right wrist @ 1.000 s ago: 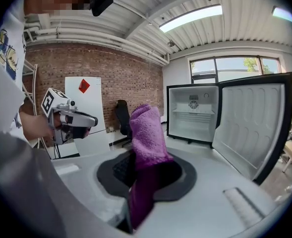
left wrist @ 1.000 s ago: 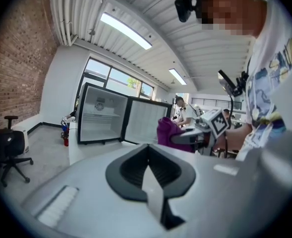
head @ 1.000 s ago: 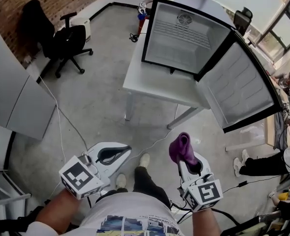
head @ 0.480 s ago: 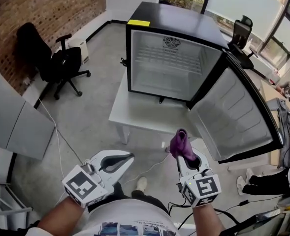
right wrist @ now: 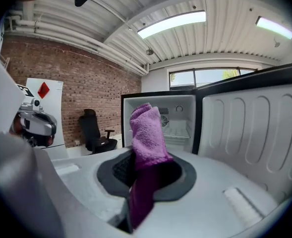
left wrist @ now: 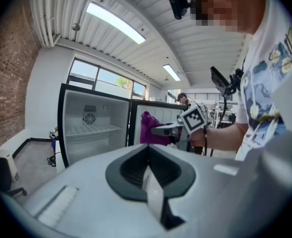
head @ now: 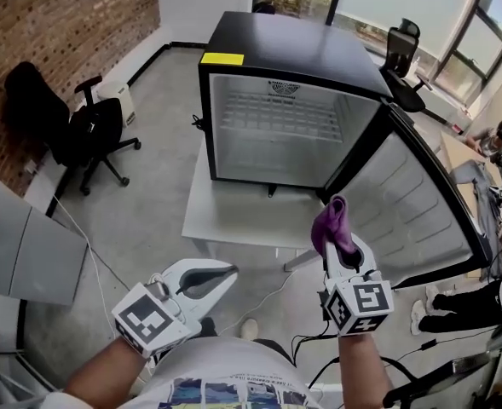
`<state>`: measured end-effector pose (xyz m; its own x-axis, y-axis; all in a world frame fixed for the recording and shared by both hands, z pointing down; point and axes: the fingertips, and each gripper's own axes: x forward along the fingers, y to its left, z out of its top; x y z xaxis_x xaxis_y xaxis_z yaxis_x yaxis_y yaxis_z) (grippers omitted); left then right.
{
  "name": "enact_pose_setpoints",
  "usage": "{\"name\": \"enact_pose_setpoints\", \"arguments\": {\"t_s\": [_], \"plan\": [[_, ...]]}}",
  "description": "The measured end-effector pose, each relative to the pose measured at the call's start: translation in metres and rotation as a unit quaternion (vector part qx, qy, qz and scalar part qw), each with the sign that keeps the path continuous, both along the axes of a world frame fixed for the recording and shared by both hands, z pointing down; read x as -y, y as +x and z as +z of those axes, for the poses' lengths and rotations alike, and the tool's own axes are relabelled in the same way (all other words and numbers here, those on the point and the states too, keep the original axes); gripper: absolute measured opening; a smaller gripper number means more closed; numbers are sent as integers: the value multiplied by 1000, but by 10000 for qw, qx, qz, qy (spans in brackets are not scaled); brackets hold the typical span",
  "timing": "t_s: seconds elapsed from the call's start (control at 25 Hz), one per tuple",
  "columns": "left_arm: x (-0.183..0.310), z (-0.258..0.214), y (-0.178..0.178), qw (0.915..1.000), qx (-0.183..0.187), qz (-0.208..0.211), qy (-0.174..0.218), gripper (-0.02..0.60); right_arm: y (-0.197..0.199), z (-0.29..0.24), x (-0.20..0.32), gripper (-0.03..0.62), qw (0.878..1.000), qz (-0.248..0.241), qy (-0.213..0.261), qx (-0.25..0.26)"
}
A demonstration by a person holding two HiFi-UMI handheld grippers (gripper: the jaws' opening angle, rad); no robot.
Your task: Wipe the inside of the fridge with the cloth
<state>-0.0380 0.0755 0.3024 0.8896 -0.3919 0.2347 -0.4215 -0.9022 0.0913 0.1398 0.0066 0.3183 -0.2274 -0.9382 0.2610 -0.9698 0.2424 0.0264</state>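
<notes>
The black mini fridge (head: 285, 49) stands on a low white table (head: 233, 216), door (head: 417, 207) swung open to the right, white inside (head: 280, 139) with a wire shelf. A purple cloth (head: 333, 222) sticks up from my right gripper (head: 343, 247), which is shut on it, short of the fridge front and next to the door. In the right gripper view the cloth (right wrist: 147, 135) rises before the open fridge (right wrist: 178, 123). My left gripper (head: 221, 275) is shut and empty, low at the left, off the table. In its own view the fridge (left wrist: 91, 128) and cloth (left wrist: 148, 129) lie ahead.
A black office chair (head: 76, 130) stands on the concrete floor at the left by the brick wall. A grey cabinet (head: 20, 245) is at the near left. Cables (head: 97, 262) run over the floor. People sit at the right edge (head: 489, 220).
The view has drawn nearer to the fridge, which now sits lower and larger in frame. My right gripper has risen toward the door with the cloth. The left gripper has barely moved.
</notes>
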Motion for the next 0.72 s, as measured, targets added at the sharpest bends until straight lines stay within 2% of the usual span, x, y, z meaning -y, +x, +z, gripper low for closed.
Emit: {"name": "enact_pose_setpoints", "arguments": {"t_s": [0.2, 0.4, 0.52, 0.72], "plan": [[28, -8, -17, 9986, -131, 508, -21, 3, 8, -17, 38, 58, 9969, 755, 160, -174], [46, -12, -45, 9961, -103, 873, 12, 3, 20, -25, 71, 58, 9877, 1527, 283, -168], [56, -9, -60, 9953, -22, 973, 15, 3, 31, -33, 92, 58, 9788, 1993, 452, -141], [73, -13, -68, 9957, -157, 917, 8, 3, 55, -48, 130, 58, 9635, 2587, 680, 31]]}}
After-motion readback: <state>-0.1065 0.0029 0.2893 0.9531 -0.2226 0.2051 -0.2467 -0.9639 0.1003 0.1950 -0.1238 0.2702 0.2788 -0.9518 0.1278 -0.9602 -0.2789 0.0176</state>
